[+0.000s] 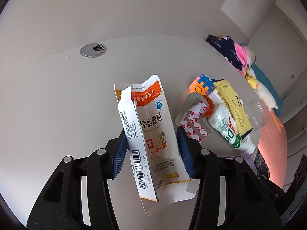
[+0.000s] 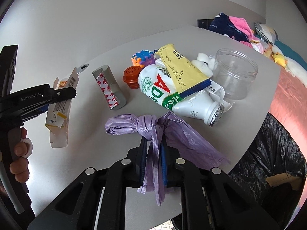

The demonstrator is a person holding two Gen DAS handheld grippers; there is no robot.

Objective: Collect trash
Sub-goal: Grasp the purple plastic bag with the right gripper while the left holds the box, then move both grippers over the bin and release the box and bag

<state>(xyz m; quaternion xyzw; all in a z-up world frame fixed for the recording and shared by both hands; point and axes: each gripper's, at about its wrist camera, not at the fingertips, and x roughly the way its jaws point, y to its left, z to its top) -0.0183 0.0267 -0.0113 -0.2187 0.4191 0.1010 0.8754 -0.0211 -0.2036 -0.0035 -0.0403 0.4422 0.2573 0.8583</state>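
My right hand-held gripper (image 2: 153,164) pinches the purple bag (image 2: 153,132) tight; the black bin bag (image 2: 272,153) waits at three o'clock. My left hand-held gripper (image 1: 151,153) squeezes the torn box (image 1: 149,134).

Your purple bag's (image 2: 153,132) tail hides the right tool's (image 2: 152,153) pads, black bin liner (image 2: 268,153) cut off at the right edge, white bottle (image 2: 172,95) half covered by the yellow packet (image 2: 182,69), small print on the torn carton (image 1: 151,134) unreadable.
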